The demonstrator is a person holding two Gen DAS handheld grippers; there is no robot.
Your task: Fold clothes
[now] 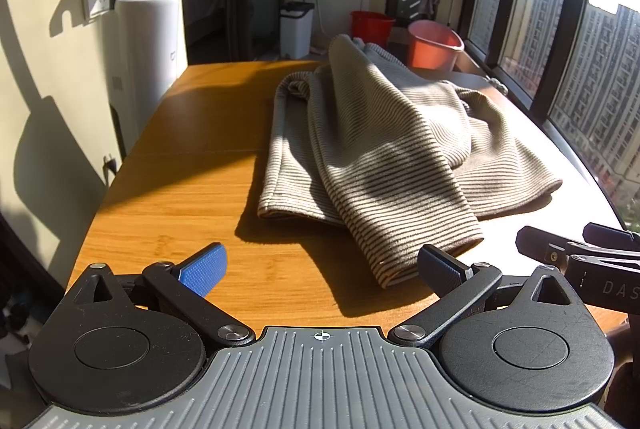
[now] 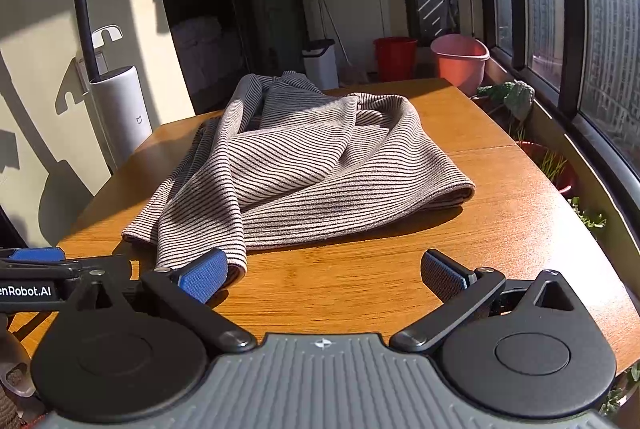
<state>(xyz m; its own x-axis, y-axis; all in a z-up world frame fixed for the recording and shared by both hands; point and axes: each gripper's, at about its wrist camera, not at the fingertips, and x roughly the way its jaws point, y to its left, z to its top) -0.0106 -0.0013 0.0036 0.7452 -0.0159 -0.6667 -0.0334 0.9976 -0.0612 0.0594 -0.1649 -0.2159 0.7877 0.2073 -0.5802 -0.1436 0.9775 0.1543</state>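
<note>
A striped garment [image 1: 384, 149] lies in a loose, rumpled heap on the wooden table [image 1: 192, 189], the landmark for everything here. It sits around the table's middle, with folds piled on one another and 1 narrow part trailing toward the table's near edge. In the right wrist view the same garment [image 2: 304, 165] shows a rounded fold at the side nearer the window [image 2: 600, 41] and a hem end reaching close to the near edge.

The left gripper [image 1: 322, 269] hangs over the table's near edge with its 2 fingers spread wide and nothing between them; the trailing end of the garment lies just in front of its right-hand finger, and whether they touch cannot be told. The right gripper [image 2: 324, 275] is also over the near edge, fingers released and empty, its blue-padded finger [image 2: 204, 275] just beside the garment's hem end.

Beyond the table's far edge stand a red bucket [image 1: 370, 27], a pink bucket [image 1: 434, 45] and a white bin [image 1: 296, 29]. A white cylindrical appliance [image 1: 150, 45] stands beside the table against the wall.
</note>
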